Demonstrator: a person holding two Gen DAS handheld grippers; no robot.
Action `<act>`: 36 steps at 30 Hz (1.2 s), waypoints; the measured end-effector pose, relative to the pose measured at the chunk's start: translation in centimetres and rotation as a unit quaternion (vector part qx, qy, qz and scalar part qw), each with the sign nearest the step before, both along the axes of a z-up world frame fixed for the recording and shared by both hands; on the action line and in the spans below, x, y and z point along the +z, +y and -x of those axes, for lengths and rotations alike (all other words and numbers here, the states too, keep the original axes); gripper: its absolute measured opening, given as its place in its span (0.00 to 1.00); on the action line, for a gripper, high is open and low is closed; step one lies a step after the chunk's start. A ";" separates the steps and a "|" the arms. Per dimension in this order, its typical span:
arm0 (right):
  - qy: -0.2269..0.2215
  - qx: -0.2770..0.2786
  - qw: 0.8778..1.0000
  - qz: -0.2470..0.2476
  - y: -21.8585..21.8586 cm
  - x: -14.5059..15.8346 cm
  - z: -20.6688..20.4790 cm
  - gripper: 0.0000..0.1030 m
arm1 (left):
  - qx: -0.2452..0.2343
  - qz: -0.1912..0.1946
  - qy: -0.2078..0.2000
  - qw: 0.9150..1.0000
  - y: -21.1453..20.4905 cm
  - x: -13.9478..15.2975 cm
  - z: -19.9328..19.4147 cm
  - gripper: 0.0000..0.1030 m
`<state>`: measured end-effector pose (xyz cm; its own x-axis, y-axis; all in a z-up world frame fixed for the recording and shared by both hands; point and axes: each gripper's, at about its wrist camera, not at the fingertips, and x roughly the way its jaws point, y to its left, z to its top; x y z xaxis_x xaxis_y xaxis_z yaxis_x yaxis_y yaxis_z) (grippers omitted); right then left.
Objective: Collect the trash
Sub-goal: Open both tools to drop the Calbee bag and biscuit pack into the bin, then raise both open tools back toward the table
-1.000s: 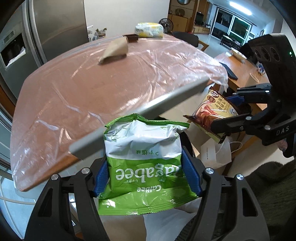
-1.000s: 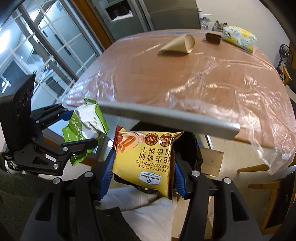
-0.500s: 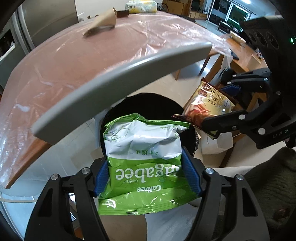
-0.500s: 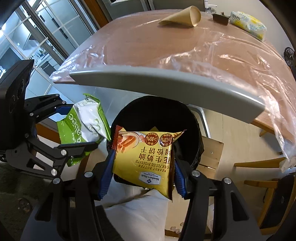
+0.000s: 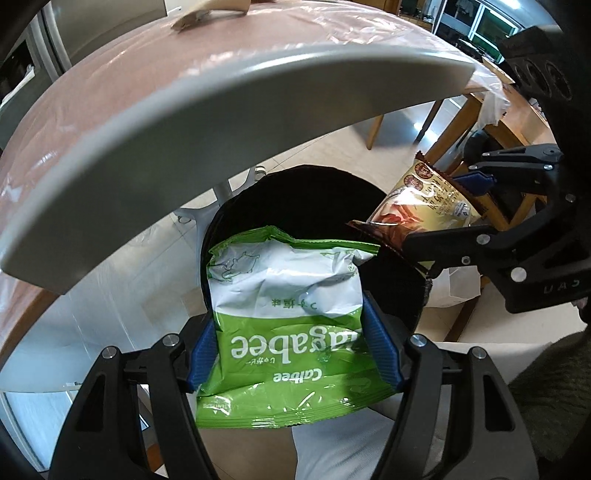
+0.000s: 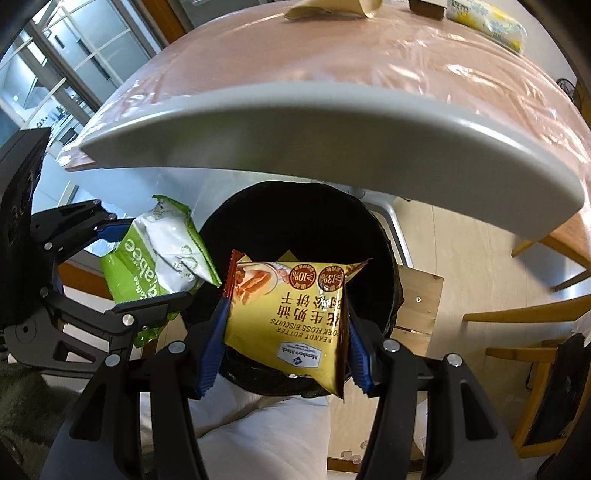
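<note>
- Our left hand-held gripper [image 5: 291, 350] is clamped on a green and white snack bag [image 5: 284, 317], its blue pads [image 5: 380, 350] pressing the bag's two sides.
- That bag hangs tilted over the near rim of a black bin [image 5: 310, 206], its crumpled top edge over the dark opening.
- Our right hand-held gripper [image 6: 282, 345] is clamped on a yellow biscuit packet [image 6: 291, 317], blue pads [image 6: 212, 347] tight against both edges.
- The packet sits over the bin [image 6: 306, 221] too, its top corners out above the dark inside and its lower end above the near rim.
- From each wrist view we see the other hand-held gripper beside the bin with its bag: the packet [image 5: 421, 206] at the bin's right edge, the green bag [image 6: 159, 258] just left of the rim.
- A grey curved edge [image 6: 332, 122] arches above the bin, right at the front of the counter [image 6: 332, 55].
- The counter is covered with clear plastic sheeting, and a brown paper cone [image 6: 332, 9] and a yellow tissue pack [image 6: 487, 22] lie at its far side.
- White cloth [image 6: 266, 435] shows below our hand-held grippers; we cannot tell what it is.
</note>
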<state>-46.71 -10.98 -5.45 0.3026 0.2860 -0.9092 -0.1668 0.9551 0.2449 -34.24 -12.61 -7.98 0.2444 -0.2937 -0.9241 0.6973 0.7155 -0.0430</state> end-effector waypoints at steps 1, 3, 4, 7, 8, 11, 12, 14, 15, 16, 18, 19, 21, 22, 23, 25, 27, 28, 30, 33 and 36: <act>0.002 -0.002 1.000 0.001 0.0 -0.3 -0.2 0.54 | 0.002 -0.001 0.001 1.000 -0.2 -0.1 0.1 0.68; 0.005 -0.005 1.000 0.002 0.1 -0.6 -0.4 0.54 | 0.005 0.000 0.004 1.000 -0.3 -0.5 -0.1 0.68; 0.008 -0.007 1.000 0.001 0.0 -1.0 -0.5 0.54 | 0.005 -0.001 0.005 1.000 -0.4 -0.6 -0.2 0.68; 0.013 -0.011 1.000 0.004 -0.1 -1.6 -0.9 0.54 | 0.006 -0.004 0.004 1.000 -0.9 -0.9 -0.1 0.68; 0.014 -0.011 1.000 0.005 -0.1 -1.7 -1.0 0.54 | 0.007 -0.004 0.006 1.000 -1.0 -1.1 -0.1 0.68; 0.018 -0.012 1.000 0.007 0.0 -2.0 -1.2 0.56 | 0.003 0.006 0.016 1.000 -1.0 -1.1 -0.3 0.70; 0.019 -0.013 1.000 0.007 0.0 -2.0 -1.2 0.59 | 0.003 0.007 0.018 1.000 -0.4 -0.6 -0.4 0.75; 0.020 -0.019 1.000 0.006 -0.2 -1.9 -1.1 0.72 | 0.003 0.007 0.018 1.000 -0.1 -0.5 -0.6 0.84; 0.019 -0.023 1.000 0.006 -0.4 -1.8 -1.0 0.75 | 0.004 0.010 0.018 1.000 0.0 -0.3 -0.6 0.84; 0.019 -0.024 1.000 0.006 -0.6 -1.7 -1.0 0.75 | 0.004 0.012 0.020 1.000 0.1 -0.2 -0.6 0.84; 0.018 -0.027 0.999 0.013 -0.9 -1.3 -0.8 0.75 | 0.006 0.015 0.022 1.000 0.4 0.1 -0.5 0.84; 0.017 -0.028 0.999 0.018 -1.2 -0.9 -0.5 0.75 | 0.007 0.015 0.021 1.000 0.6 0.4 -0.4 0.84; 0.010 -0.027 0.999 0.027 -1.8 0.5 0.2 0.75 | 0.006 0.016 0.017 1.000 1.2 1.2 -0.2 0.84; 0.006 -0.025 0.999 0.033 -2.0 1.2 0.6 0.75 | 0.004 0.017 0.012 1.000 1.5 2.0 0.1 0.84; -0.004 -0.023 0.999 0.040 -2.4 2.6 1.2 0.75 | 0.001 0.020 0.009 1.000 1.7 2.6 0.4 0.84; -0.032 -0.021 0.998 0.048 -3.0 5.4 2.2 0.76 | -0.010 0.034 -0.003 0.999 2.6 5.2 1.2 0.84; -0.084 -0.035 0.994 0.067 -4.0 8.9 2.6 0.84 | -0.028 0.059 -0.023 0.998 3.2 8.4 2.0 0.84; -0.110 -0.046 0.990 0.075 -4.3 10.4 2.4 0.91 | -0.036 0.071 -0.039 0.996 3.2 9.9 2.0 0.86; -0.166 -0.075 0.980 0.082 -5.6 13.3 0.9 0.96 | -0.043 0.087 -0.081 0.992 2.9 12.5 1.5 0.98; -0.193 -0.129 0.970 0.076 -8.0 15.2 -4.2 0.96 | -0.035 0.102 -0.150 0.983 1.3 15.5 -1.3 0.98; -0.195 -0.150 0.968 0.049 -10.0 15.5 -9.7 0.96 | -0.014 0.097 -0.173 0.980 -0.8 16.3 -6.3 0.98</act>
